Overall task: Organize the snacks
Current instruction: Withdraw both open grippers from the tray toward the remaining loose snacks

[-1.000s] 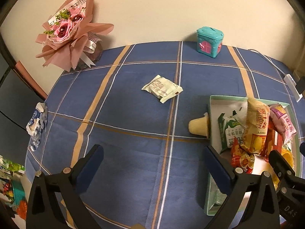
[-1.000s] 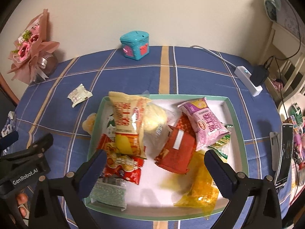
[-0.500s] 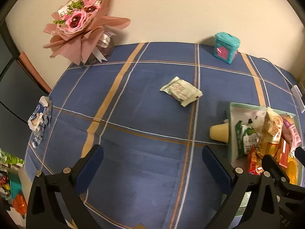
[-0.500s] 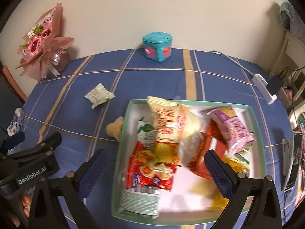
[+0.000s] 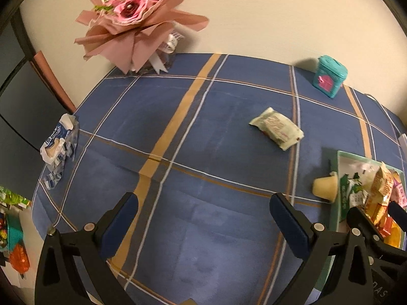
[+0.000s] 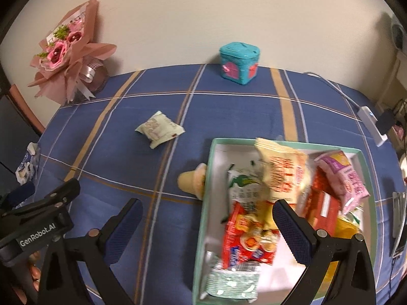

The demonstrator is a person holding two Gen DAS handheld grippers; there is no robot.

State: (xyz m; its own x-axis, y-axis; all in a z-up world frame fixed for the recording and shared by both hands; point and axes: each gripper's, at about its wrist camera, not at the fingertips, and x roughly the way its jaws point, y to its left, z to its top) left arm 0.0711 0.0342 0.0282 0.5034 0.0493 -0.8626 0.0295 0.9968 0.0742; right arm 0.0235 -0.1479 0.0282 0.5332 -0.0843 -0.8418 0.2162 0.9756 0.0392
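Note:
A green-rimmed tray [image 6: 209, 178] [image 5: 335, 198] holds several snack packets. A pale jelly cup [image 6: 192, 181] [image 5: 325, 187] lies on its side against the tray's left wall, outside it. A white-green wrapped snack [image 6: 159, 132] [image 5: 277, 131] lies alone on the blue checked tablecloth. A blue-white packet [image 5: 57, 150] [image 6: 26, 166] sits at the table's left edge. My left gripper [image 5: 203, 226] is open and empty over bare cloth. My right gripper [image 6: 206, 231] is open and empty, hovering over the tray's left side.
A pink flower bouquet [image 5: 132, 20] stands at the back left and a teal box [image 6: 239, 62] [image 5: 329, 76] by the wall. A white power strip and cable [image 6: 372, 124] lie at the right. A phone [image 6: 398, 223] rests at the right edge.
Both grippers have swung left. The tray slid toward the right of both views, and the lone wrapped snack and the left-edge packet now sit more central. Both stayed open.

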